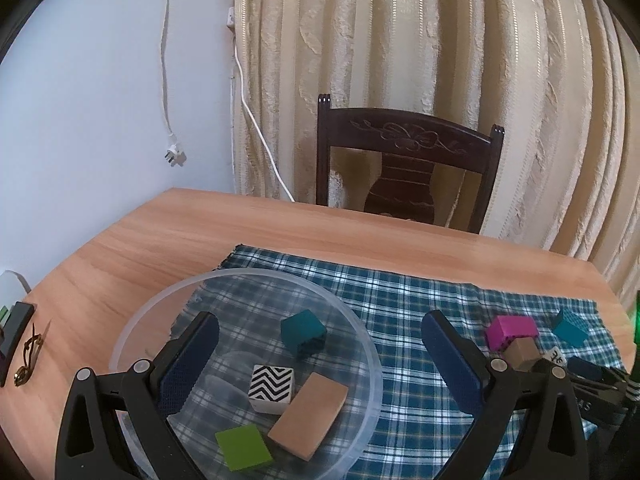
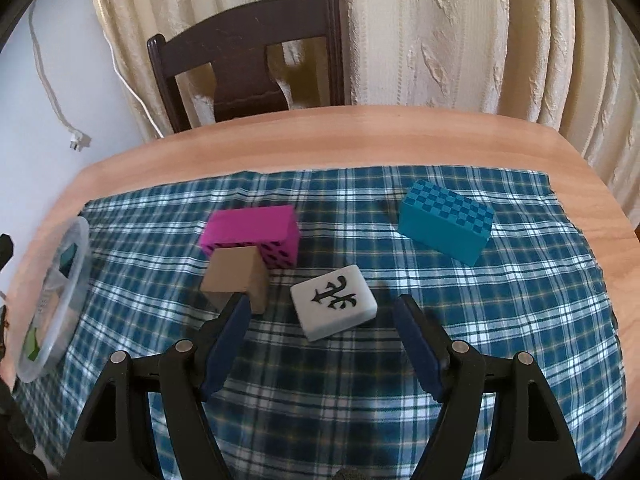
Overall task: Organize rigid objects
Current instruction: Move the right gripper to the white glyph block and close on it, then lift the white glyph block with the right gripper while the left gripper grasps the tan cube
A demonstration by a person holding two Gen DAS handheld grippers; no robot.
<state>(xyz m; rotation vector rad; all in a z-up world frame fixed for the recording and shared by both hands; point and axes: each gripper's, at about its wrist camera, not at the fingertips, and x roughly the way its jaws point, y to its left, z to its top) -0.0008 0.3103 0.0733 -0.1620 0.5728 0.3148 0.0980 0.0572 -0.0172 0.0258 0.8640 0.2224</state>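
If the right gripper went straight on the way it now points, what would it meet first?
Most likely the white patterned tile, lying on the plaid cloth just ahead of the open right gripper; exact depth is unclear.

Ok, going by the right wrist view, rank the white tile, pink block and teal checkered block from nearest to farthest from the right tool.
1. White tile: just ahead of the open right tool, centred.
2. Pink block: farther back, to the left.
3. Teal checkered block: farthest, back right on the cloth.
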